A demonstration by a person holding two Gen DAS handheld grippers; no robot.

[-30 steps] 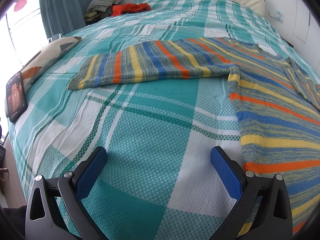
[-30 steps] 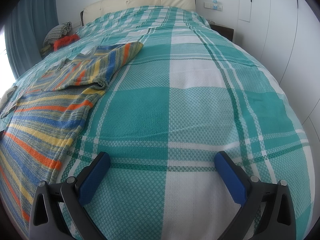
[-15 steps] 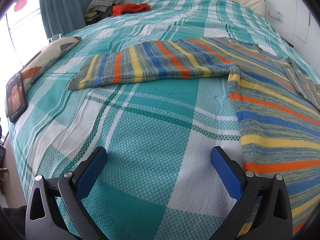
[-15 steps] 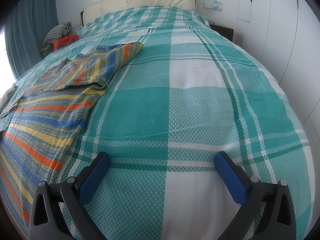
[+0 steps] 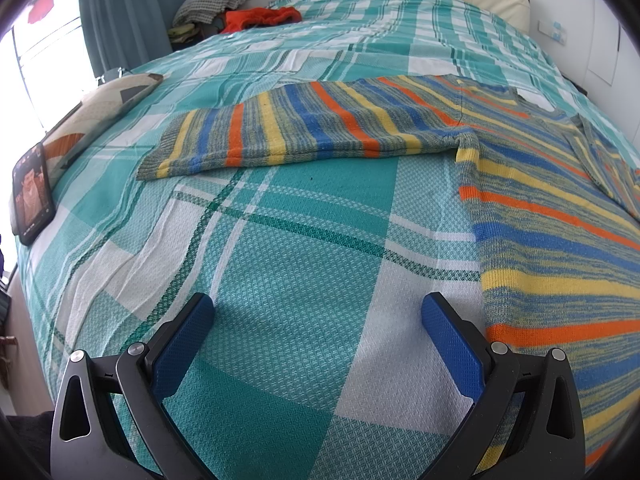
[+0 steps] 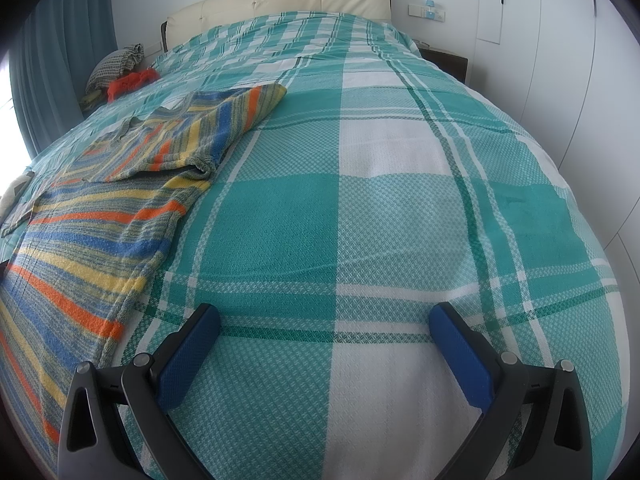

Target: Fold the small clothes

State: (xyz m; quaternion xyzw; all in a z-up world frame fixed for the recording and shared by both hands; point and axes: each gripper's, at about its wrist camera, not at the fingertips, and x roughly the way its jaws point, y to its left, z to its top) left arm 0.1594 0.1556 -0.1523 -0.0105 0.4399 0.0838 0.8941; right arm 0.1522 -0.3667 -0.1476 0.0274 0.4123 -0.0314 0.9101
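A striped knit sweater in blue, yellow, orange and grey lies flat on the teal plaid bedspread. Its left sleeve stretches out sideways to the left. In the right wrist view the sweater fills the left side, with its other sleeve folded in over the body. My left gripper is open over bare bedspread, just left of the sweater's hem edge. My right gripper is open over bare bedspread, to the right of the sweater. Neither holds anything.
A phone and a patterned cushion lie at the bed's left edge. A red garment and a grey folded pile sit near the headboard. A white wall and a nightstand stand on the right.
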